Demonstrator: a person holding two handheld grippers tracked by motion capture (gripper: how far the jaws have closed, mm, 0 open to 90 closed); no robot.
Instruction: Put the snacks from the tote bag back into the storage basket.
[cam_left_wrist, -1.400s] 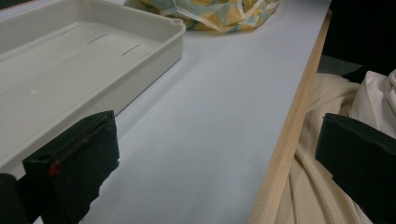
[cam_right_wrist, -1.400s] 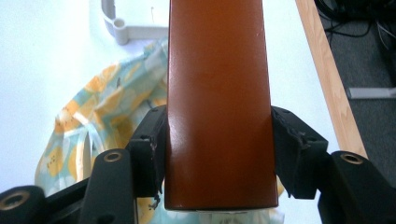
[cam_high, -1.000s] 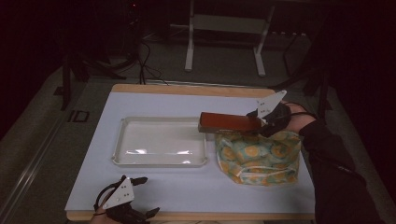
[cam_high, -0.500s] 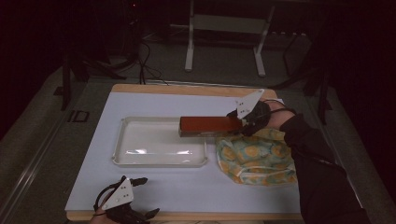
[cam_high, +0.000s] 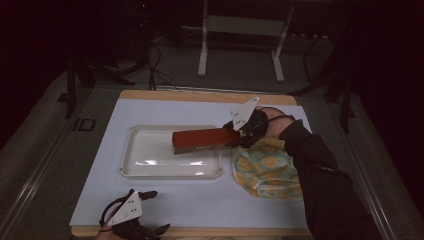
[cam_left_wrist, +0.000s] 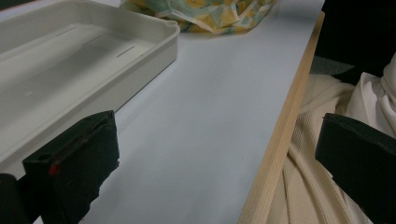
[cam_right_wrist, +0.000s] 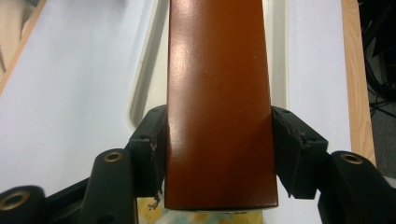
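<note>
A long reddish-brown block (cam_high: 204, 140) hangs level over the right part of the white tray (cam_high: 135, 170). My right gripper (cam_high: 239, 134) is shut on its right end. In the right gripper view the block (cam_right_wrist: 217, 102) runs away from me between both pads (cam_right_wrist: 156, 154), above the tray rim (cam_right_wrist: 142, 88). My left gripper (cam_high: 145, 212) rests low at the table's front left edge, open with nothing between its pads (cam_left_wrist: 79, 163). From there the tray (cam_left_wrist: 70, 60) lies ahead to the left.
A crumpled yellow and teal patterned cloth (cam_high: 267, 167) lies right of the tray, under my right sleeve; it also shows as cloth (cam_left_wrist: 210, 11). The table's wooden front edge (cam_left_wrist: 280, 135) borders a person's cream garment. A metal stand (cam_high: 240, 30) is on the floor beyond.
My right gripper has carried the block leftward, from above the cloth to over the tray's right part. The left gripper has stayed put.
</note>
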